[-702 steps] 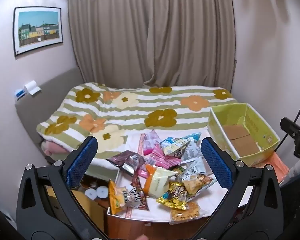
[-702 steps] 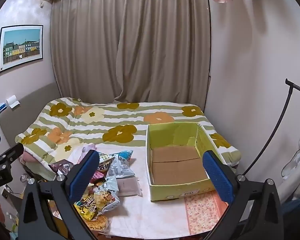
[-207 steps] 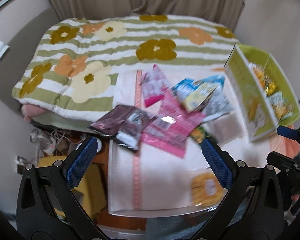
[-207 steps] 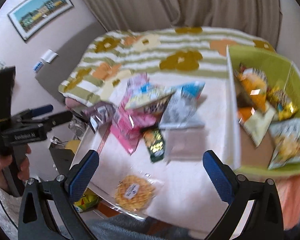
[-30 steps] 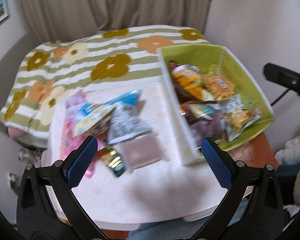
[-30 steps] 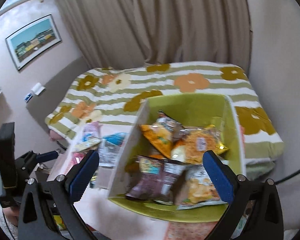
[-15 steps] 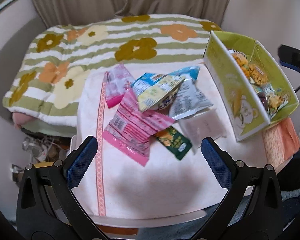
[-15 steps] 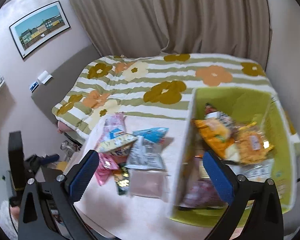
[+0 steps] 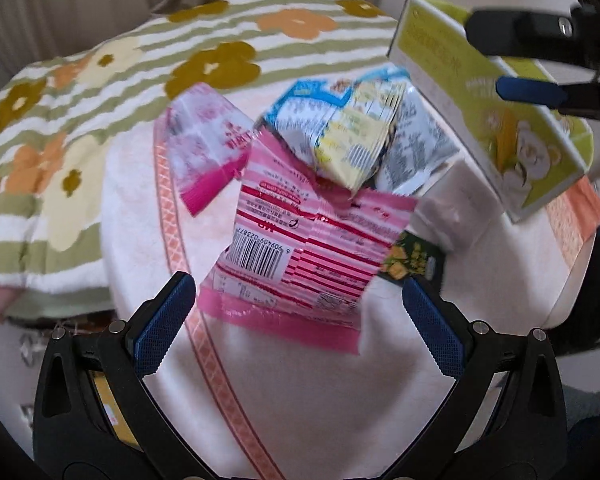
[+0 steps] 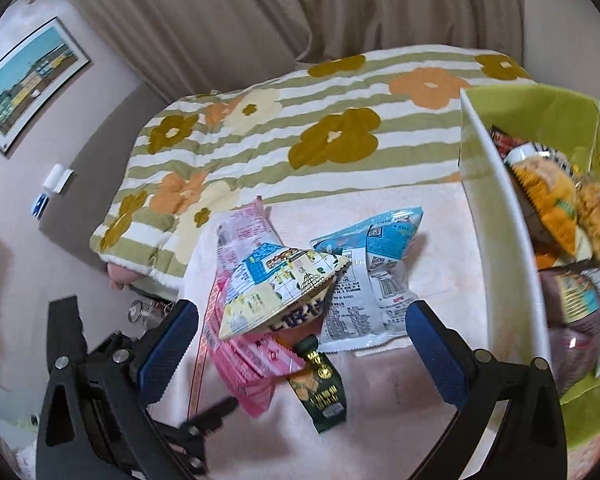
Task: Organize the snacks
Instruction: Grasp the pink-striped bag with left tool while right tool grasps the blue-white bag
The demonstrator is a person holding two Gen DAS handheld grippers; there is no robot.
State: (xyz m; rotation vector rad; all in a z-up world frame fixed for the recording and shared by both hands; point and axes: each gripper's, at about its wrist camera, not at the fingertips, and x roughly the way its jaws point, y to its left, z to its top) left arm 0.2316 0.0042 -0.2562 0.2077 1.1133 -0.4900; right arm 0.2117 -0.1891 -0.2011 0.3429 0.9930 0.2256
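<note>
Pink and striped, the largest snack packet (image 9: pixel 300 264) lies barcode-up on the pale cloth-covered table (image 9: pixel 300 392), and it is the landmark for everything else you see. Your left gripper (image 9: pixel 298 322) hangs just over its near edge with both blue pads spread wide, holding nothing. On the packet's far end rests a yellow-and-blue bag (image 9: pixel 352 136); beside that, toward the box, lies a white printed bag (image 10: pixel 364 300) with a light blue bag (image 10: pixel 380 232) behind it. A smaller pink pouch (image 9: pixel 204 140) sits just left of the striped packet, and a dark green packet (image 10: pixel 320 388) pokes out from under its right corner. Your right gripper (image 10: pixel 300 346) hovers above this pile, fingers equally wide apart and empty. Well right of the packet stands the green cardboard box (image 10: pixel 496 216), already holding several bags (image 10: pixel 548 196). Behind the table lies a flowered striped blanket (image 10: pixel 332 136).
</note>
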